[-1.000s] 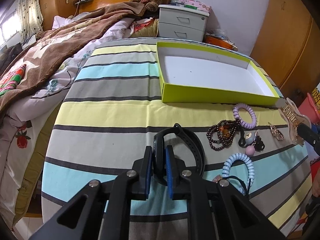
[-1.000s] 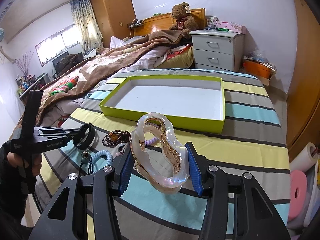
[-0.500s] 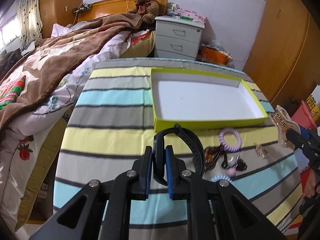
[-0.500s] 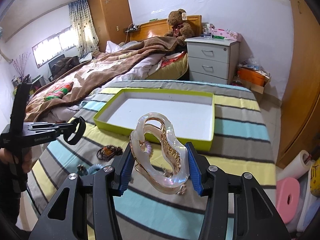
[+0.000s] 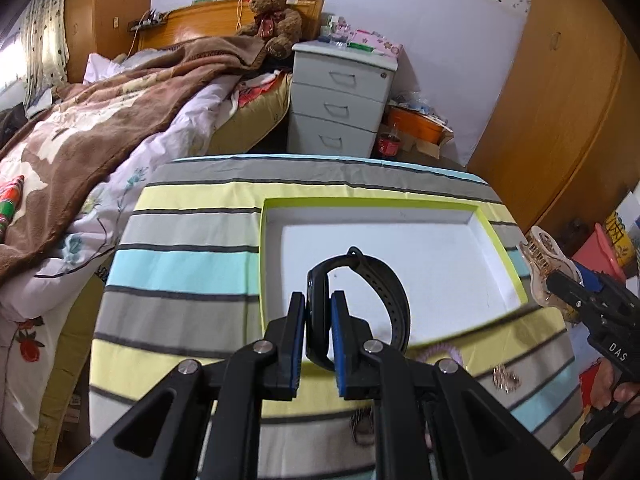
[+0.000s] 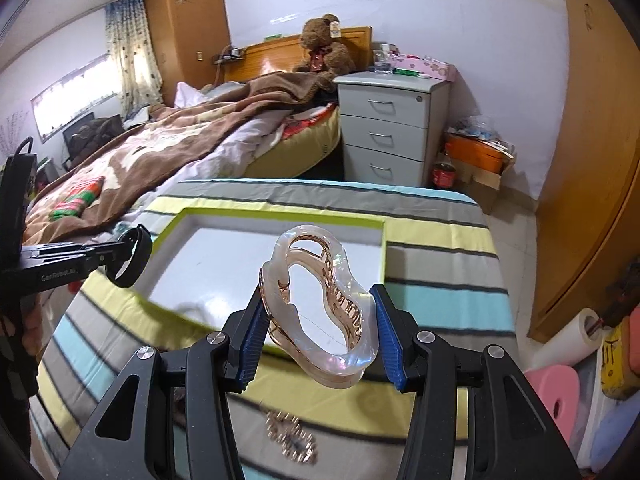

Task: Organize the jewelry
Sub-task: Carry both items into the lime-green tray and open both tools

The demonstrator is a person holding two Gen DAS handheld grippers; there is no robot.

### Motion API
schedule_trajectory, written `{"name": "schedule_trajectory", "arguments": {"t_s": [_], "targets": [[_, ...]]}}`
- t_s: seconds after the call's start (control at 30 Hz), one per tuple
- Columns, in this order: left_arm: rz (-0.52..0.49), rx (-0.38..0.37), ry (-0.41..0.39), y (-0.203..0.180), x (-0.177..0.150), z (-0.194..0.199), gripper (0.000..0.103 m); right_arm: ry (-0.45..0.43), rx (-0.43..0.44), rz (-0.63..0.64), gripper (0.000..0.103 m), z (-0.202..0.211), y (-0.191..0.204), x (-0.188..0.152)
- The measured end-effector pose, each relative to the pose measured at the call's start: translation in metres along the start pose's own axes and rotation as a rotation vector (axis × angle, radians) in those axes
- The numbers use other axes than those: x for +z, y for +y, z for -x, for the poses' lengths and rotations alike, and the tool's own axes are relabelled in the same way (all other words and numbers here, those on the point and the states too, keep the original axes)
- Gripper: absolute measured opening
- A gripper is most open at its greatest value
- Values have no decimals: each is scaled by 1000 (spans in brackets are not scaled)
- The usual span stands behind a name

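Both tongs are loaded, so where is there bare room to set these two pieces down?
The green box shows a bare white floor inside its rim. The striped cloth left of it is bare too. The strip before the box's near wall is crowded: purple coil tie, gold clip.

Both claws raised, advanced over tray [image 5: 500, 248].

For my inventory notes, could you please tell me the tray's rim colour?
Lime green rim around a white inside, clearest in the right wrist view.

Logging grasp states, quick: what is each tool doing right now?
Left tool: closed on the black wristband.
Right tool: closed on the translucent hair claw clip.
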State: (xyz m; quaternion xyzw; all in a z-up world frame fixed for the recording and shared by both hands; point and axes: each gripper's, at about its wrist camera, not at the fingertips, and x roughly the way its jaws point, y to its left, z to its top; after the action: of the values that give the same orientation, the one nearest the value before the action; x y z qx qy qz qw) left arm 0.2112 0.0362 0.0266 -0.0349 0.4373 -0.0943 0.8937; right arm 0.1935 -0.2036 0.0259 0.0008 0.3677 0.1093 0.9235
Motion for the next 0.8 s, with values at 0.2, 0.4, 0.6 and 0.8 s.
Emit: {"name": "schedule_trajectory", "arguments": {"t_s": [0.2,0.4,0.6,0.8], "targets": [[13,-14,30,-2,16,-30,13,28,-33,-16,50,-29,-9,12],[15,-9,52,-2,26,-55,13,54,-49,-36,50,-57,-17,16],[16,-6,70,-3,30,-73,14,68,-71,-8,50,-76,-14,15],[16,2,75,-4,30,-82,14,71,-83,6,50,-85,-13,14]]}}
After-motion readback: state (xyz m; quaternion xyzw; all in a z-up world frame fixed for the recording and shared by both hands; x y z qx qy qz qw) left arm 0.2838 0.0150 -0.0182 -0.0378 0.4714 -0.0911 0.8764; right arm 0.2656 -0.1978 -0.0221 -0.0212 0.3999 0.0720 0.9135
